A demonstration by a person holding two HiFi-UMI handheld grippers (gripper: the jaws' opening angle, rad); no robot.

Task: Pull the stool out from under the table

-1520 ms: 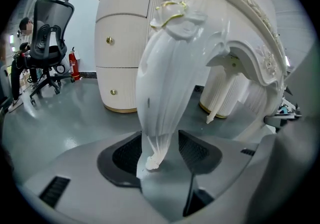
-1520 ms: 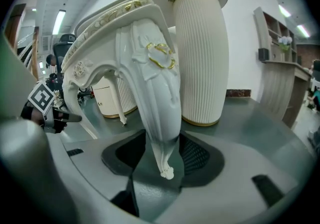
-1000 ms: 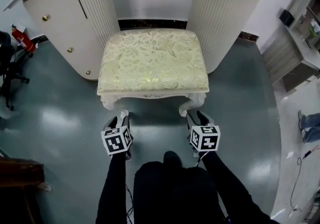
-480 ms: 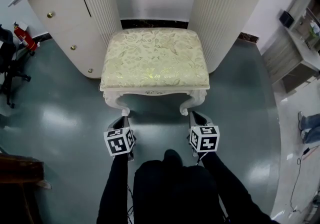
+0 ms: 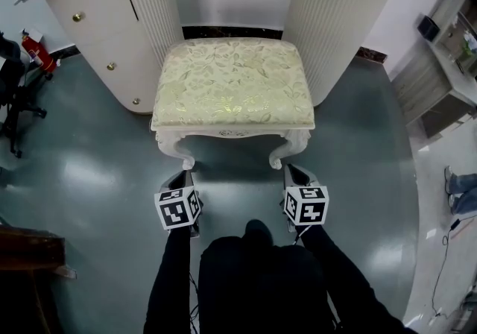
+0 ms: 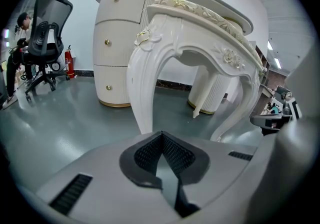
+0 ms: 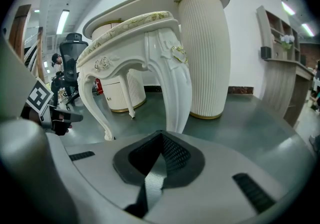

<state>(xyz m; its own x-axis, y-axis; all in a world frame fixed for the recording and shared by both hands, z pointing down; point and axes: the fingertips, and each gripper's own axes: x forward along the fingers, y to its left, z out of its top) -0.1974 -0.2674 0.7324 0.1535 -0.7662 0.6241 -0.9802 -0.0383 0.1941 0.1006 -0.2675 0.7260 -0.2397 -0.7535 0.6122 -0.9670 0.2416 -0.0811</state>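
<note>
Grippers first: the left gripper (image 6: 161, 137) is pinched fully closed with nothing in it, and the right gripper (image 7: 161, 137) is the same, closed and empty. Both point forward and down at the floor (image 5: 89, 176).

Straight ahead of each one, just past the tips, is a curved front leg of the stool (image 5: 232, 83): the left front leg (image 6: 145, 83) ahead of the left gripper, and the right front leg (image 7: 176, 93) ahead of the right. I can't tell if either tip is actually touching a leg. The seat runs crosswise in front of both grippers and neither hand looks nearer than the other, so I'd guess any pull comes straight back toward the person, with both sides together.

Beyond the stool is the counter (image 5: 335, 19), with its two pedestals either side of the stool's back half. The seat looks mostly out from under already.

The floor is smooth, glossy grey-green and should slide fine. Off past the left gripper there's an office chair (image 6: 47, 23) and a fire extinguisher (image 5: 37, 57), and past the right gripper some shelving (image 5: 440, 79).
</note>
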